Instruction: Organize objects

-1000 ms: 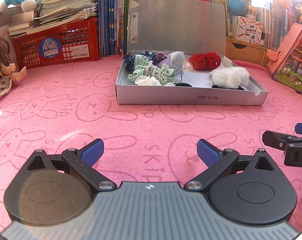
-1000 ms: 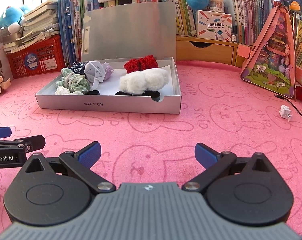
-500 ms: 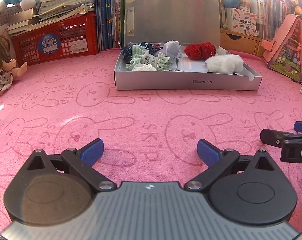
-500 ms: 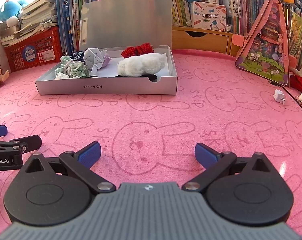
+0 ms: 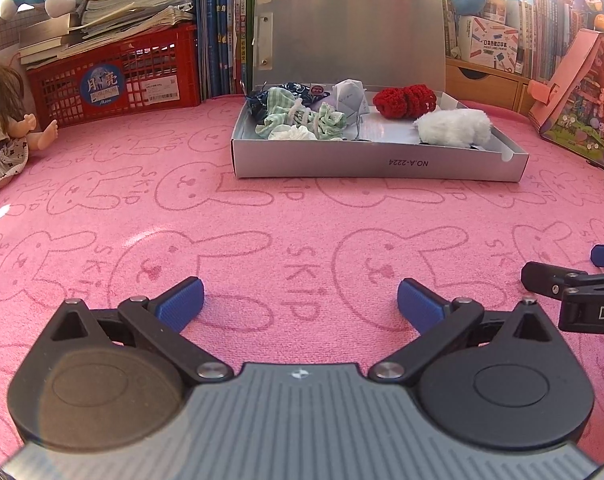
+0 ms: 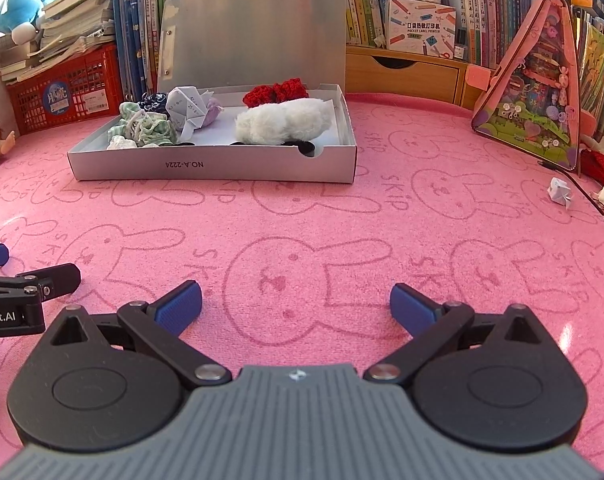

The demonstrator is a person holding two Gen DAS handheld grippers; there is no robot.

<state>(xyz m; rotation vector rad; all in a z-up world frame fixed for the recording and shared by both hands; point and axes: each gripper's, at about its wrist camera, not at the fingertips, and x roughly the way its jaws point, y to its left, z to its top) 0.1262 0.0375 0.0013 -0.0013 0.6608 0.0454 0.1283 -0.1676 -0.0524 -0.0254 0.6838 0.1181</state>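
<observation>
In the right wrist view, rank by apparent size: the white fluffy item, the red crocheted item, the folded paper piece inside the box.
1. white fluffy item
2. folded paper piece and red crocheted item: look alike, and the red one is partly hidden, so unranked.

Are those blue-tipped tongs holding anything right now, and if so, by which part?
Nothing is held. The left tongs and right tongs are both open over the pink mat.

I see a pink mat [image 5: 302, 208] printed with darker pink rabbits, a silver-grey box [image 5: 377, 164] holding a red knitted piece [image 5: 403, 100], a white fluffy piece [image 5: 453, 128] and green-and-white striped cloth [image 5: 298, 116], and a red crate [image 5: 114, 76] at the mat's far left edge.
</observation>
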